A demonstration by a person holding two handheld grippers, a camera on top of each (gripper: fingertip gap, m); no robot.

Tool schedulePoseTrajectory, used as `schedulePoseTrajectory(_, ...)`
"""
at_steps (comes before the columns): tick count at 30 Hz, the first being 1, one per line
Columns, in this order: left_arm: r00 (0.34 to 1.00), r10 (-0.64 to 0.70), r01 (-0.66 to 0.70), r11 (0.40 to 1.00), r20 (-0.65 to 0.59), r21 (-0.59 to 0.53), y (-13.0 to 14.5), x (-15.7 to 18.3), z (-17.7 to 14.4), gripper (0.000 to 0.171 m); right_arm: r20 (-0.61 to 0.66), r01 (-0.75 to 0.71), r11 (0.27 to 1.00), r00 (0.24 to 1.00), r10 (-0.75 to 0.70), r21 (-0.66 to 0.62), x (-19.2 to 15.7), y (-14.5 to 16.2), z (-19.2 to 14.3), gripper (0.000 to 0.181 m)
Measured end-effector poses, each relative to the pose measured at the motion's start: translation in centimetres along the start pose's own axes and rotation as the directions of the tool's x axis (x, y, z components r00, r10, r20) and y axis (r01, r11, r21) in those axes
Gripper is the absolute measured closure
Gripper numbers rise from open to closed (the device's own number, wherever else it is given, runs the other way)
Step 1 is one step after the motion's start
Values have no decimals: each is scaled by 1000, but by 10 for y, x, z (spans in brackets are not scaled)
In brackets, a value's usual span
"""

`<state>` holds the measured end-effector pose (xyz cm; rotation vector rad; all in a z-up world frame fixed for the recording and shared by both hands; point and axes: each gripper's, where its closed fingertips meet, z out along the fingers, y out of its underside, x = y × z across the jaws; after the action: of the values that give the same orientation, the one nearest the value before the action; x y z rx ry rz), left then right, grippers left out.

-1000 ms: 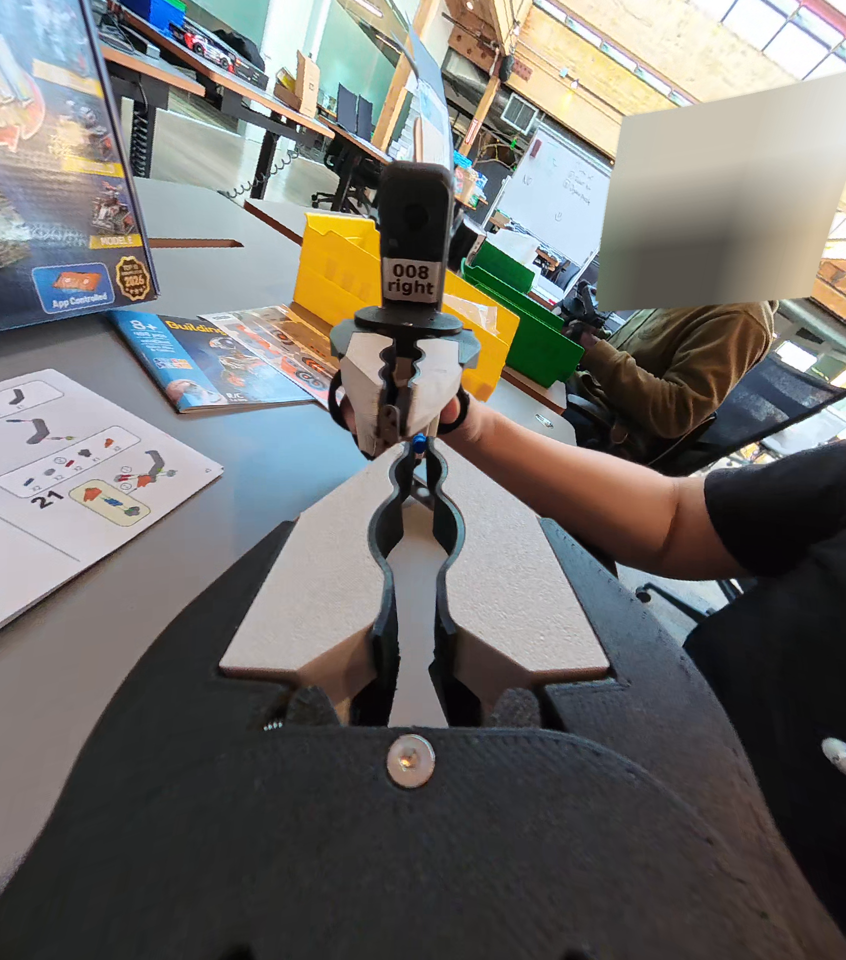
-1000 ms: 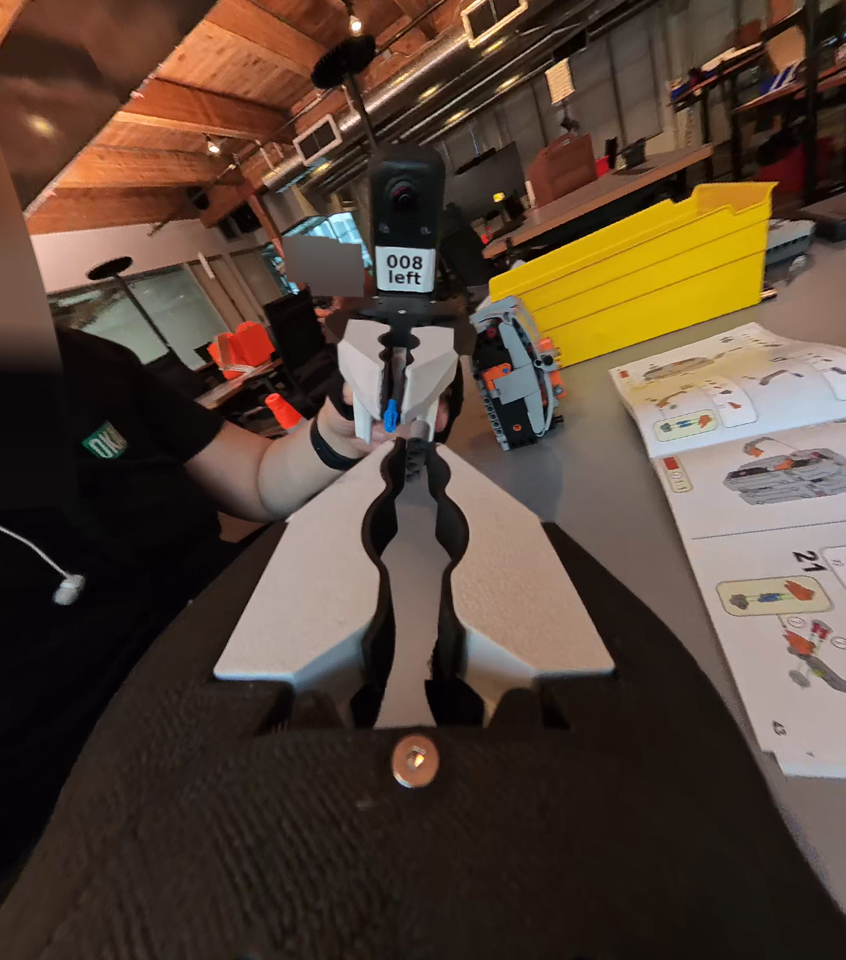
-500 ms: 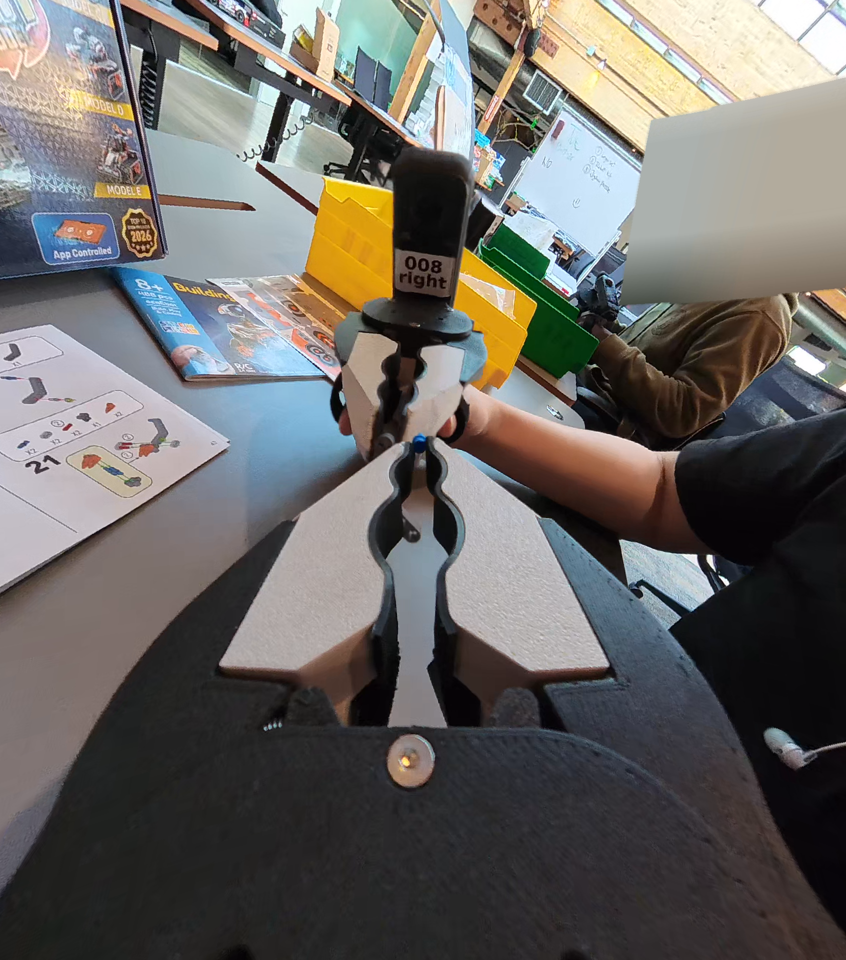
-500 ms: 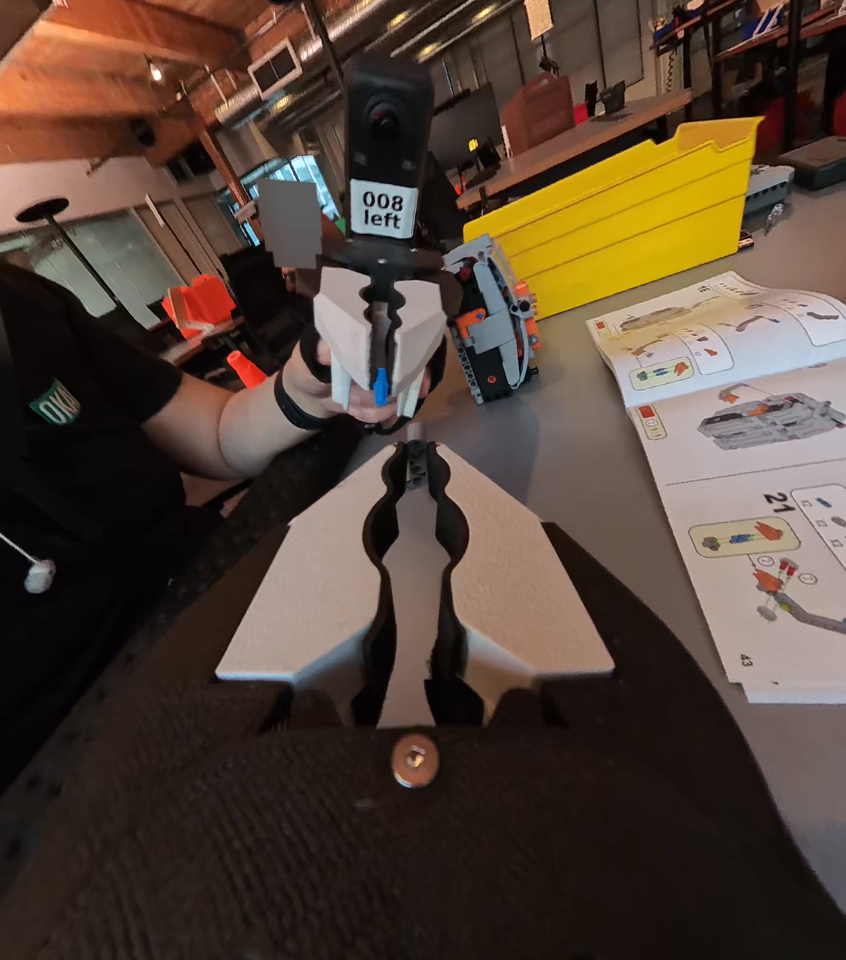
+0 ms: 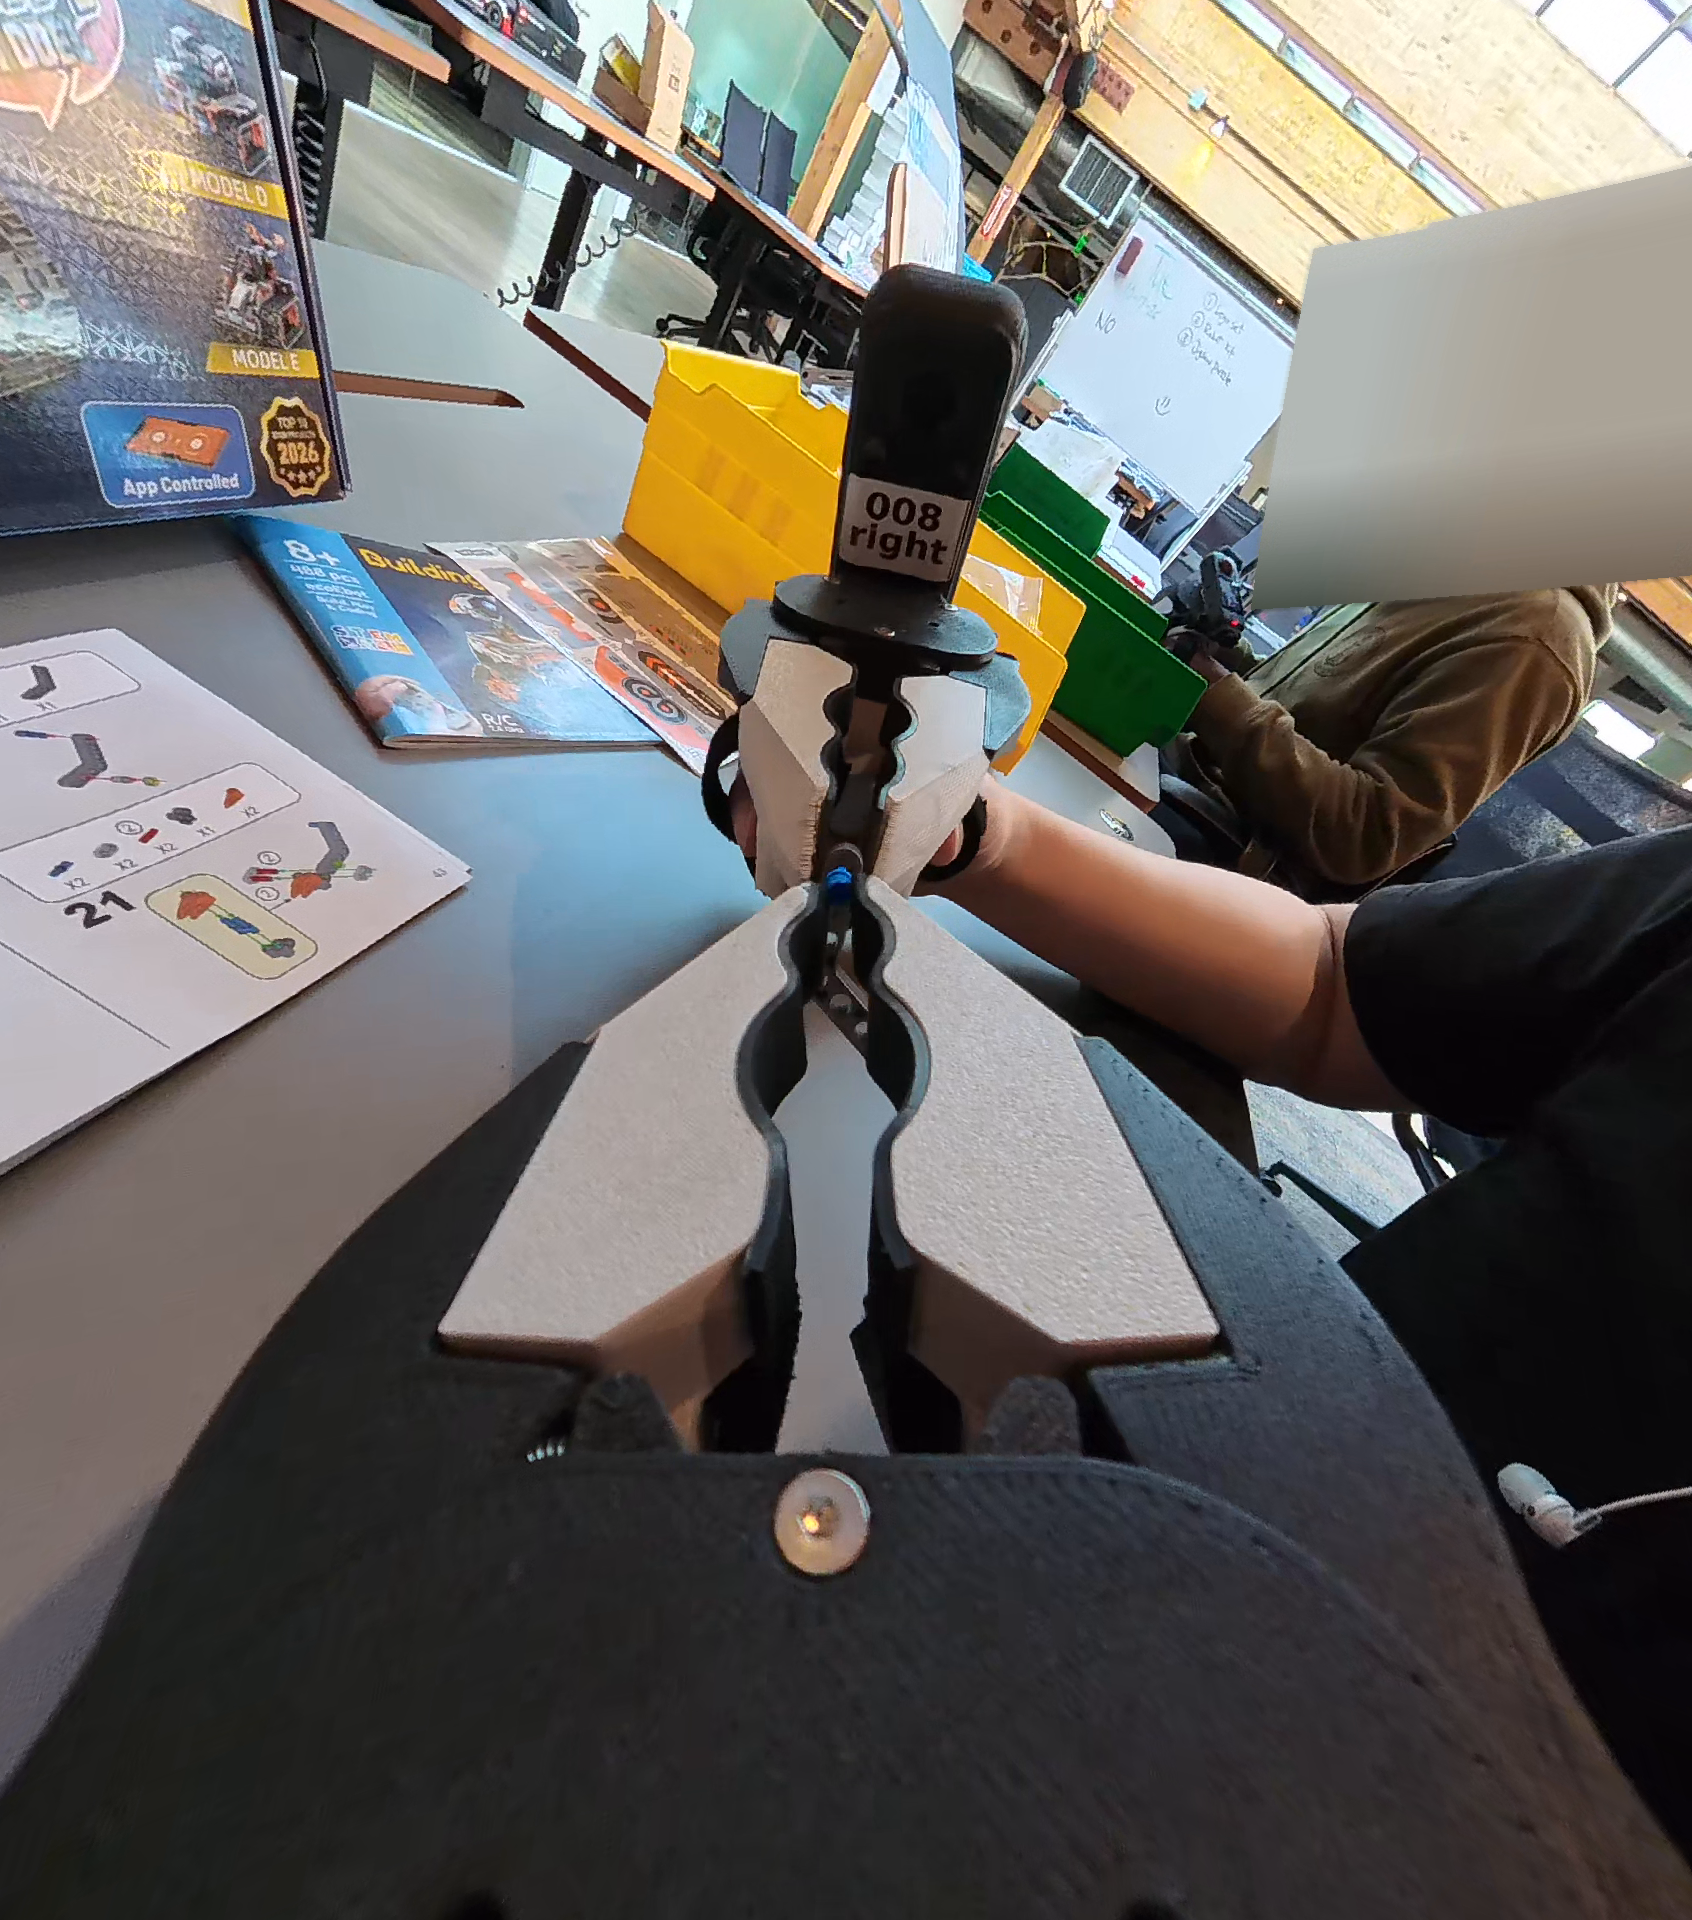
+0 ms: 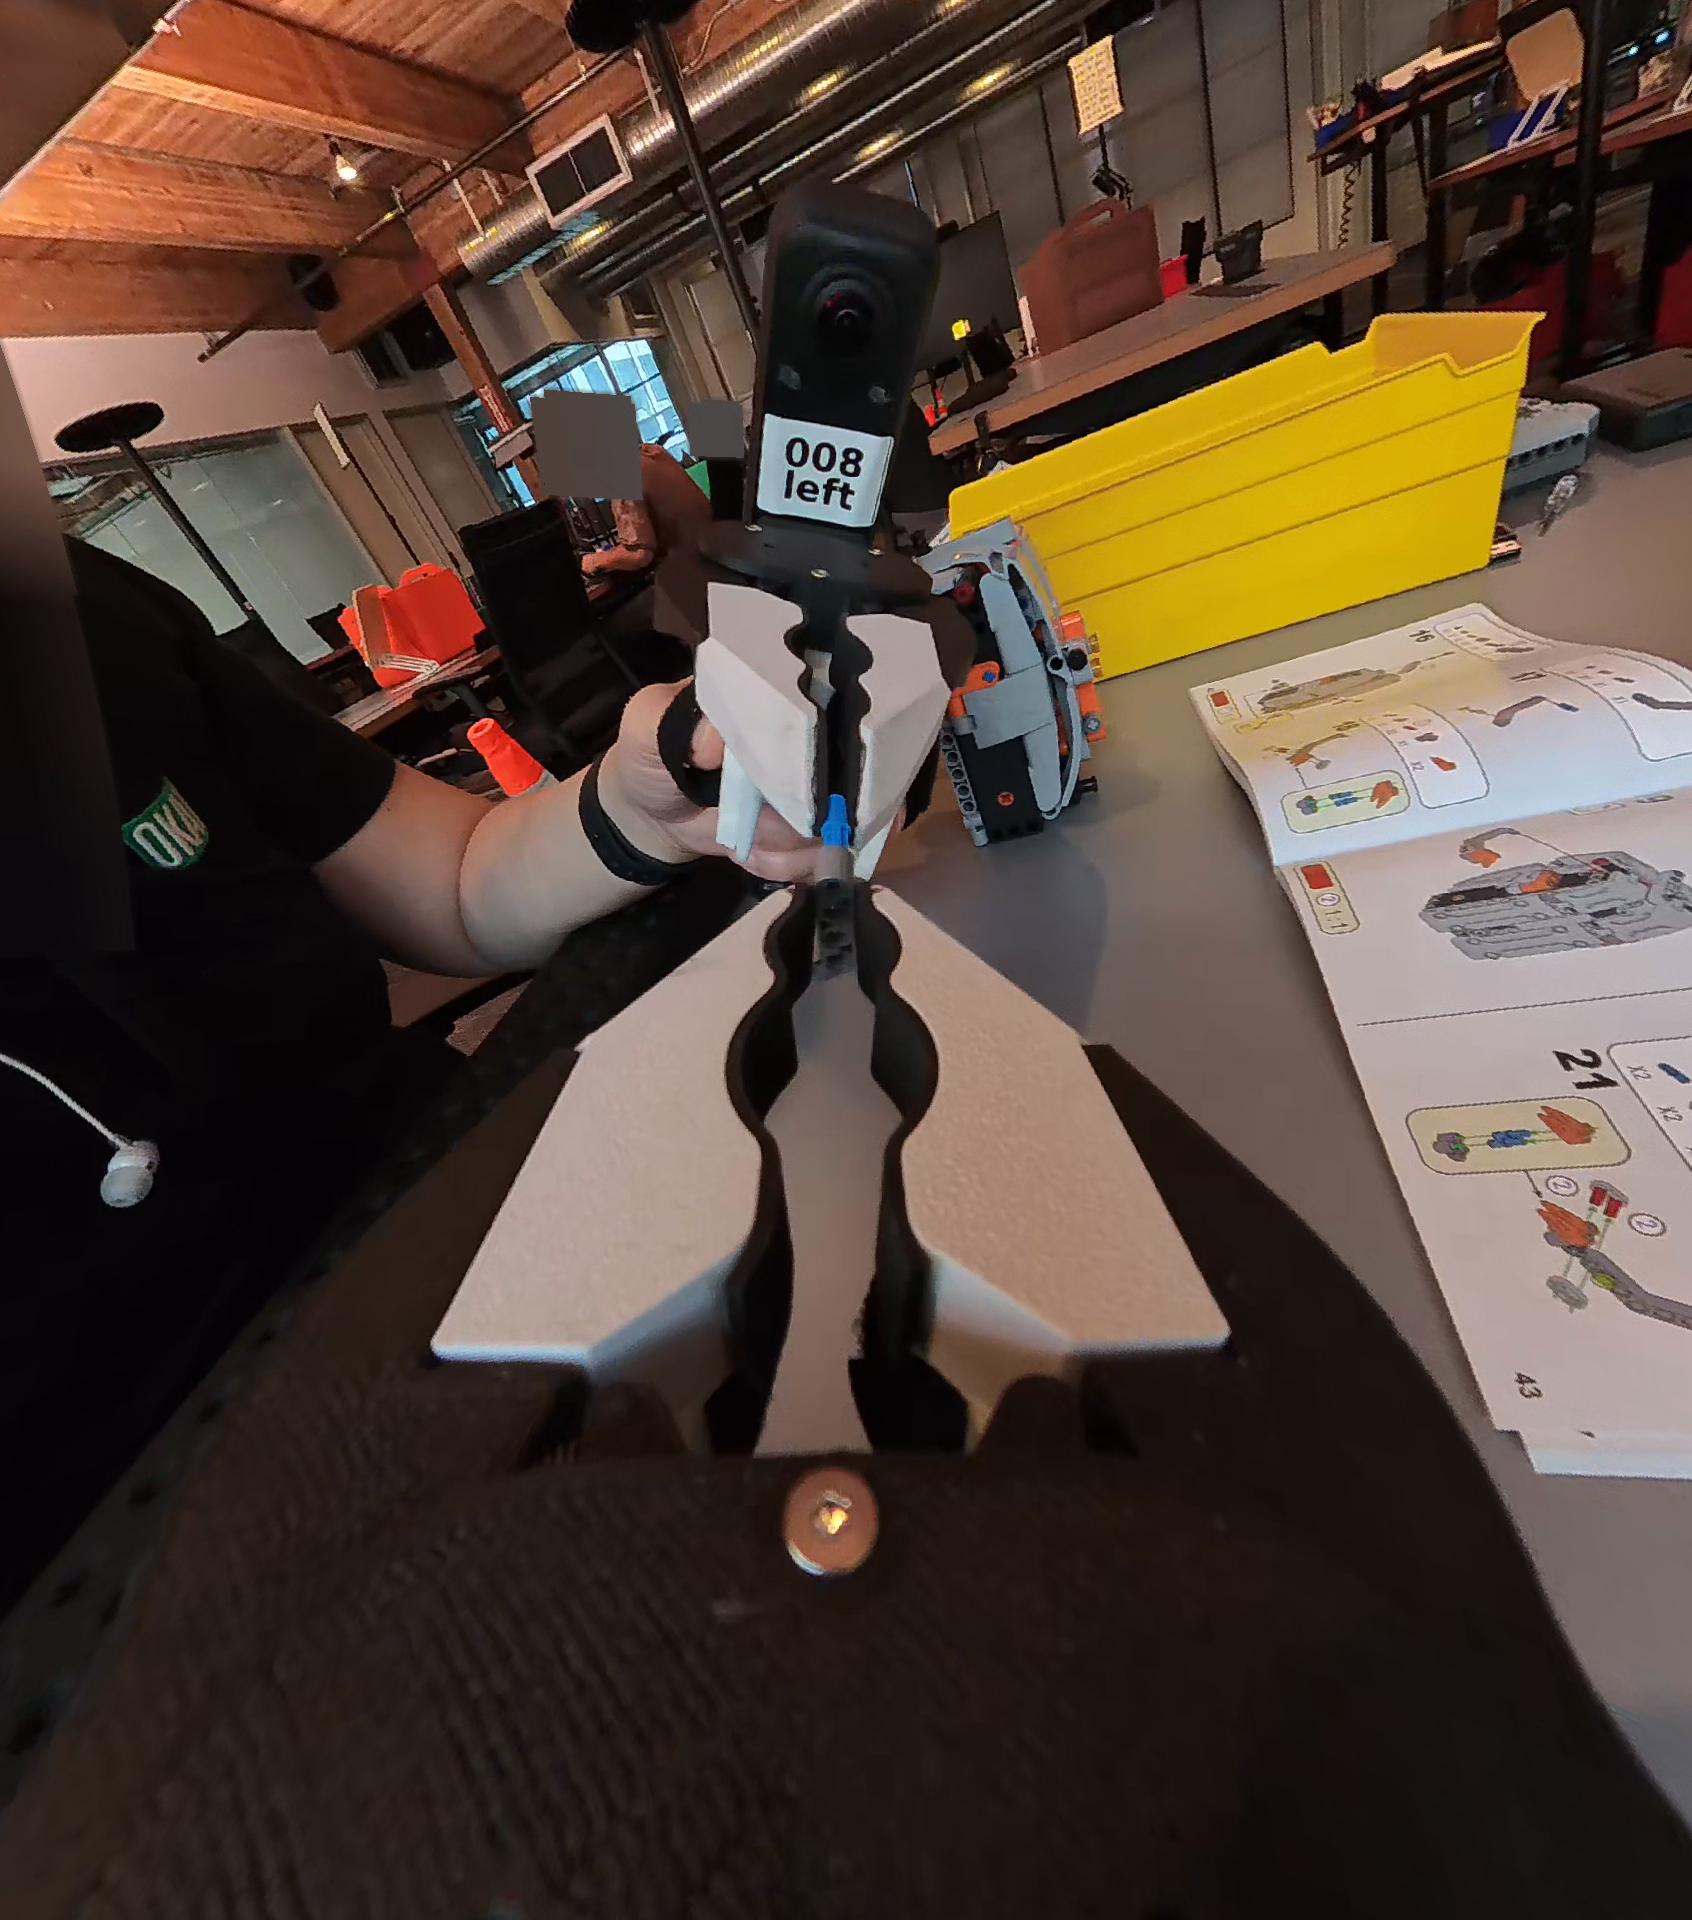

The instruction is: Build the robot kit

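Observation:
My two grippers meet tip to tip above the near edge of the grey table [image 5: 561, 935]. My left gripper [image 5: 835, 902] is shut on a small blue pin [image 5: 834, 883]; in the right wrist view the gripper [image 6: 829, 831] shows across from me with the pin [image 6: 831, 831] at its tips. My right gripper [image 6: 829, 902] is shut on a dark grey beam with holes [image 6: 831, 935]. The pin's end touches the beam's end. In the left wrist view the right gripper [image 5: 842, 857] points down at me, and the beam [image 5: 844, 992] shows through my finger gap.
An open instruction booklet [image 6: 1548, 935] lies on the table, also in the left wrist view [image 5: 94, 883]. A part-built grey and orange model [image 6: 1018, 727] stands by a yellow bin [image 6: 1289, 499]. A toy box [image 5: 94, 260], magazines [image 5: 468, 644], a green bin [image 5: 1091, 623] and a seated person [image 5: 1393, 727] are beyond.
Half a second ago the two grippers stood slightly apart. They have come back together, and the blue pin now meets the beam's end. Both stay shut.

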<state>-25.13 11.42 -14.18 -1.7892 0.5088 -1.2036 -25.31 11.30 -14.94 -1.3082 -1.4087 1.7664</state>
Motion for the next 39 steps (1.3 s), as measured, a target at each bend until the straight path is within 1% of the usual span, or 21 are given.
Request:
schedulePoseTrajectory(12, 1000, -2, 2, 1000, -21, 8, -2, 5, 0, 170, 52, -32, 999, 998, 31, 16, -5, -1, 1, 174)
schedulePoseTrajectory(18, 998, -27, 29, 999, -62, 22, -4, 9, -1, 170, 97, -66, 997, 993, 62, 43, -9, -5, 1, 175)
schedulePoseTrajectory(26, 999, 19, -19, 1000, -39, 1, -2, 9, 0, 170, 94, -68, 997, 993, 65, 26, -9, -2, 1, 175)
schedulePoseTrajectory(28, 999, 53, -53, 998, -11, -22, 1, 7, 0, 170, 70, -55, 998, 996, 55, 2, -6, 1, 1, 175)
schedulePoseTrajectory(31, 995, 92, -89, 994, 40, -68, 7, 0, 1, 170, -9, 16, 998, 1000, -17, -66, 0, 8, 2, 174)
schedulePoseTrajectory(35, 989, 140, -132, 982, 48, -139, 17, -2, 3, 170, -57, 59, 981, 996, -70, -183, 1, 20, 3, 175)
schedulePoseTrajectory(37, 989, 140, -131, 976, 38, -176, 23, -3, 4, 170, -76, 80, 967, 992, -101, -242, 1, 27, 3, 175)
schedulePoseTrajectory(39, 994, 107, -99, 972, 27, -212, 30, -5, 4, 170, -84, 94, 949, 989, -125, -300, 2, 35, 3, 175)
